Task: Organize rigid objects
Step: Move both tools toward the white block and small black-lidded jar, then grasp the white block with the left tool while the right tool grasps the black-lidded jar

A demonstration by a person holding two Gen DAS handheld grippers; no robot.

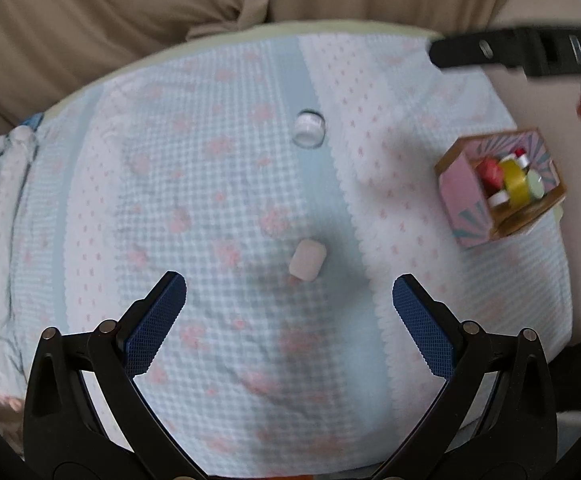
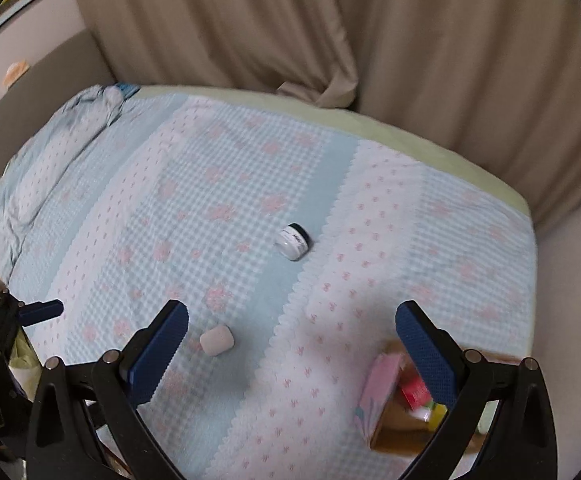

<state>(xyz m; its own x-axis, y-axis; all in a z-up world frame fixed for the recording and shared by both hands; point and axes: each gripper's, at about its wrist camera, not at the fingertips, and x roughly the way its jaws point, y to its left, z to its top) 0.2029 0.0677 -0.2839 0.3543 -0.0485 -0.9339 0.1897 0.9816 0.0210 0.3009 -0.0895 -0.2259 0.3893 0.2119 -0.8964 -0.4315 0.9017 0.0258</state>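
Both hand-held grippers, left (image 1: 289,294) and right (image 2: 292,322), hang wide open and empty over the bed (image 1: 194,208). White case (image 1: 307,260) sits just ahead of the left one, jar (image 1: 309,128) farther back, box (image 1: 498,188) off right.

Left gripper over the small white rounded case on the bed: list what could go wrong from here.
1. The small white rounded case lies on a soft checked blue-and-pink bedspread; the open left gripper might pinch cloth along with it.
2. The small white jar seems to lie on its side, so a tug on the cloth could roll it.
3. The pink cardboard box already looks crowded with small items, leaving little room for more.
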